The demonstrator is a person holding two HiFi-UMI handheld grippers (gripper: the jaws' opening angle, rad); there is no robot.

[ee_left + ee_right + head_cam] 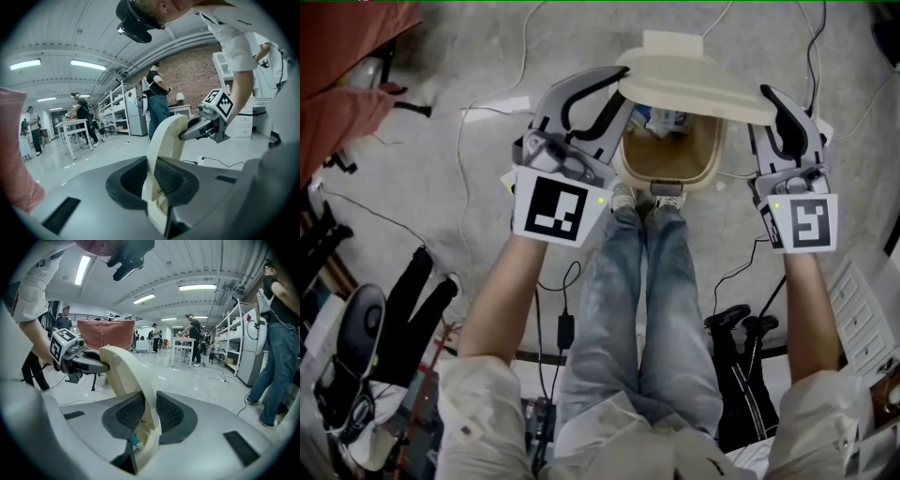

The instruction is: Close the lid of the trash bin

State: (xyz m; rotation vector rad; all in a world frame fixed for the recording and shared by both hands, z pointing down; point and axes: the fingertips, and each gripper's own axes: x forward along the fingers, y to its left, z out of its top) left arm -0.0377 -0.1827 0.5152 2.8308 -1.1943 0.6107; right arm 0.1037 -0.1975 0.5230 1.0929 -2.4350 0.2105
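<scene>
**Both tools clamped on bin lid**

Left tool (614,94) and right tool (773,105) each pinch an opposite edge of the cream lid (694,80), which is raised over the open trash bin (712,157). The bin stands on the floor (469,56) at the person's feet.

Head view looks steeply down on the trash bin (673,157); both gripper views, close in, face each other across its lid (694,80).

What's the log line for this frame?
left gripper: shut on lid | right gripper: shut on lid | lid: raised | trash bin: open
</scene>
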